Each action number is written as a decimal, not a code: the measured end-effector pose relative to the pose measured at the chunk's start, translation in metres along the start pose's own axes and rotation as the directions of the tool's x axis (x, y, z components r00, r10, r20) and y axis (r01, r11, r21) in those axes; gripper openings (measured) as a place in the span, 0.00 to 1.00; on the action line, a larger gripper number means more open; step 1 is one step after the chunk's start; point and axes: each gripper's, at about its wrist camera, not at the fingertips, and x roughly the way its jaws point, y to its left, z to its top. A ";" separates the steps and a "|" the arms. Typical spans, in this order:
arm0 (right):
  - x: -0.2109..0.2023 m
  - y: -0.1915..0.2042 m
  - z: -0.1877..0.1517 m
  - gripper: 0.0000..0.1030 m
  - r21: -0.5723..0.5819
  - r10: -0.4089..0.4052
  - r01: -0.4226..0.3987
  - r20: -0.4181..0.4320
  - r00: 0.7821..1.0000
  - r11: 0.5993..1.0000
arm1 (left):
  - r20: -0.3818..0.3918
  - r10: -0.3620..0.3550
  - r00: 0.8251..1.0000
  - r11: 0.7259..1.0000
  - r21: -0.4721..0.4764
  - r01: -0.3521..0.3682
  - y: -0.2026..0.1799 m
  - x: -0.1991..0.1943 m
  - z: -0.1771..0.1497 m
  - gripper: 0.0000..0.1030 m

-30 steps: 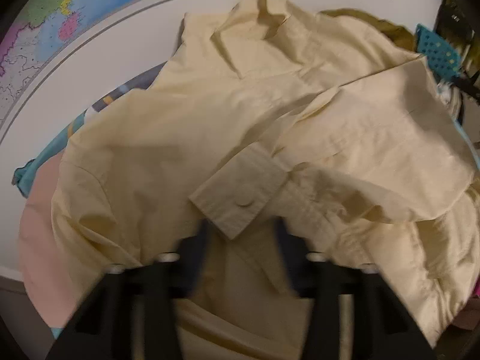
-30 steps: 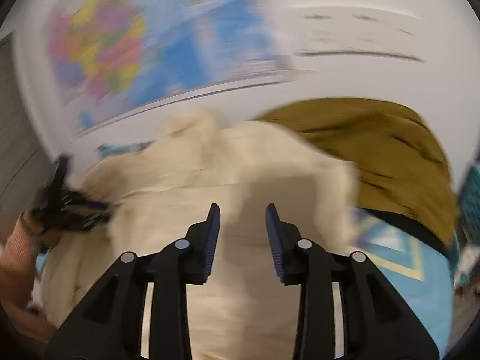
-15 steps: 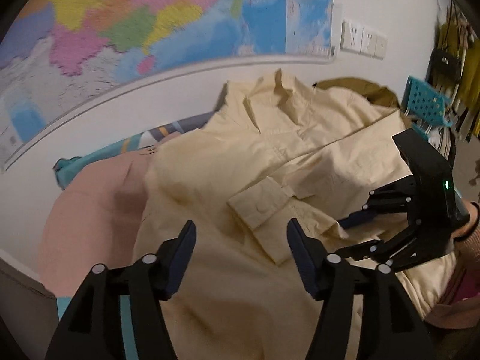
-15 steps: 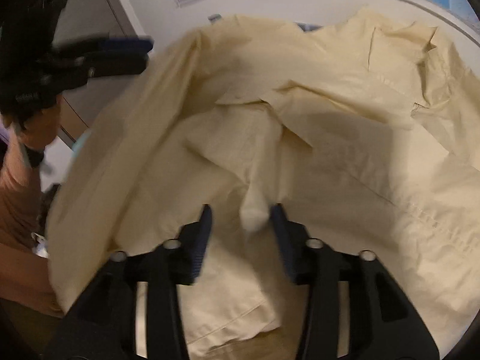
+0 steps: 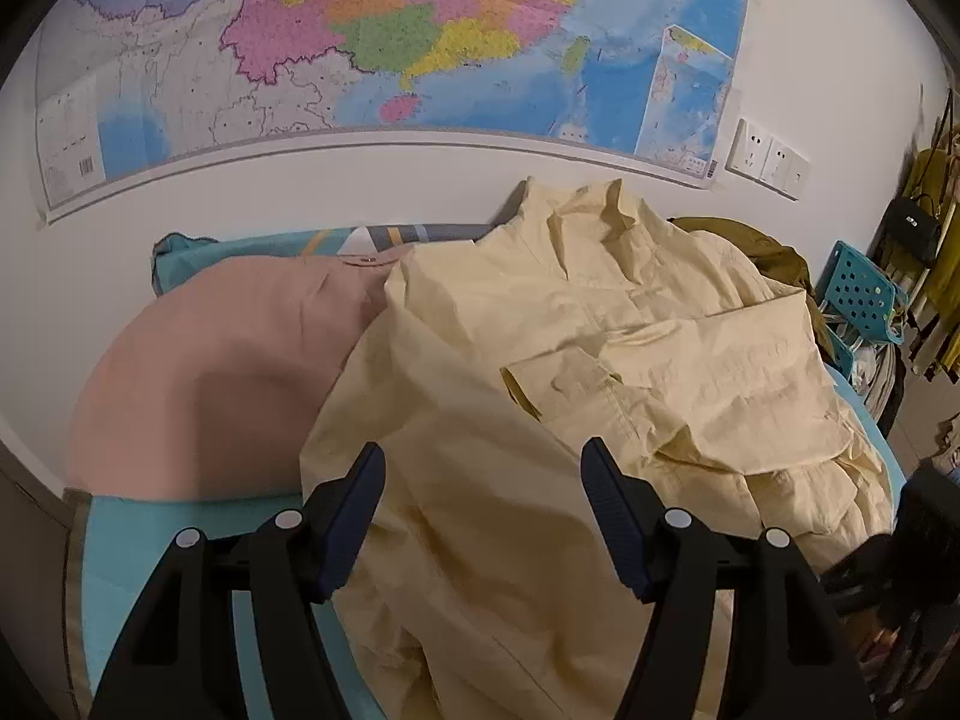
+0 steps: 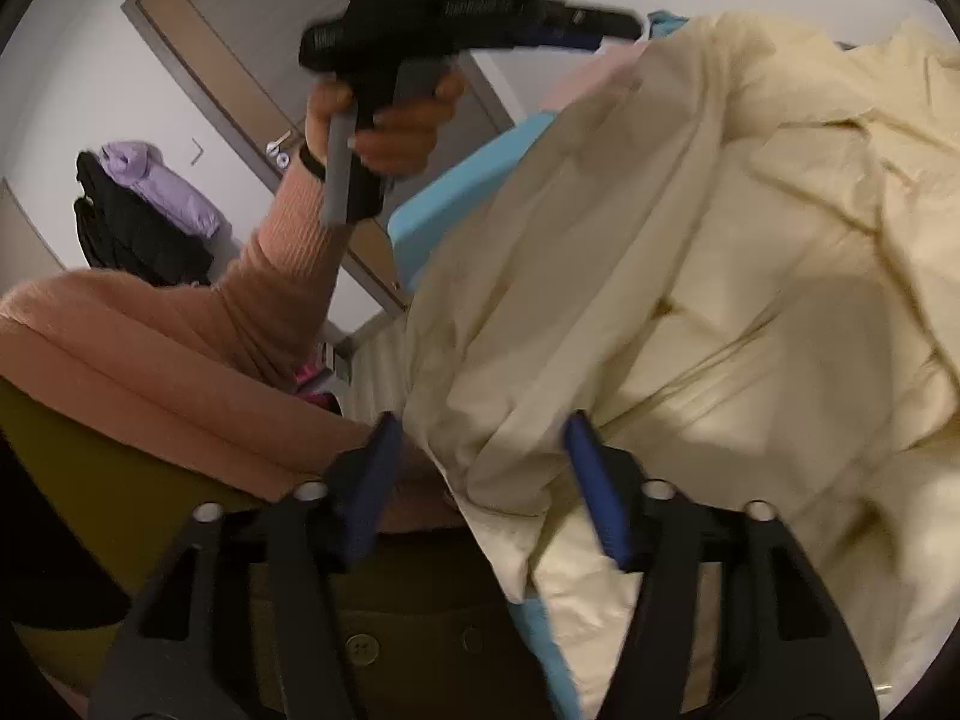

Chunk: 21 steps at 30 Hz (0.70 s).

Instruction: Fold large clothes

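The yellow shirt lies crumpled across the bed, its collar towards the wall edge under the map, its hem at the near edge; a cuff lies folded onto its middle. A pink garment lies beside it towards the left end, partly under it; an olive garment shows behind it at the right end. The left gripper hangs above the shirt, jaws wide apart, having just been opening, nothing between them. The right gripper stands at the near edge, jaws parted with a bunch of shirt between them; whether the pads press it I cannot tell. The left hand is raised.
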 end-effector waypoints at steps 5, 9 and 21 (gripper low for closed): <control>-0.030 0.008 0.024 0.13 0.017 0.000 -0.002 0.098 0.995 1.000 | 0.011 0.001 1.000 1.000 0.001 -0.001 0.001 -0.011 -0.006 0.64; -0.116 0.012 0.067 0.08 -0.016 -0.120 0.129 0.269 0.956 0.992 | 0.069 0.005 0.998 1.000 -0.016 -0.004 0.006 -0.030 -0.002 0.69; -0.199 -0.115 0.073 0.08 0.289 -0.514 0.458 0.155 0.844 0.840 | -0.020 0.043 0.999 0.999 0.032 -0.043 -0.011 0.020 0.009 0.69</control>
